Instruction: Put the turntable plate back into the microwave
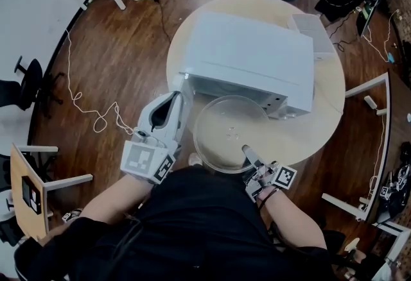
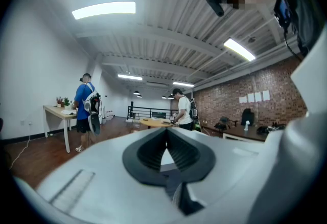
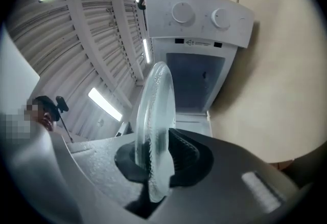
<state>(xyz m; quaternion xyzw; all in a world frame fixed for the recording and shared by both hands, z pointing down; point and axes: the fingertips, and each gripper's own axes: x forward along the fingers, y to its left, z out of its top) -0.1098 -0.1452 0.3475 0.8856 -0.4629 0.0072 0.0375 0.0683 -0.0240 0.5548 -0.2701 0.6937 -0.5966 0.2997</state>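
Turntable plate (image 1: 225, 135): clear round glass, held level just in front of the microwave, over the near edge of the table. It is outside the oven.
Left gripper (image 1: 180, 95): it is at the left of the plate and does not touch it. Its tip is beside the front left corner of the microwave. Its jaws are together and nothing is between them.
Right gripper (image 1: 247, 150): it clamps the near right rim of the plate. Both pads press on the glass, the jaws almost closed.
Microwave (image 1: 250, 58): white, standing on the table, front toward the person. Two round knobs (image 3: 182, 12) show in the right gripper view.
Table (image 1: 321, 126): round, light wood.
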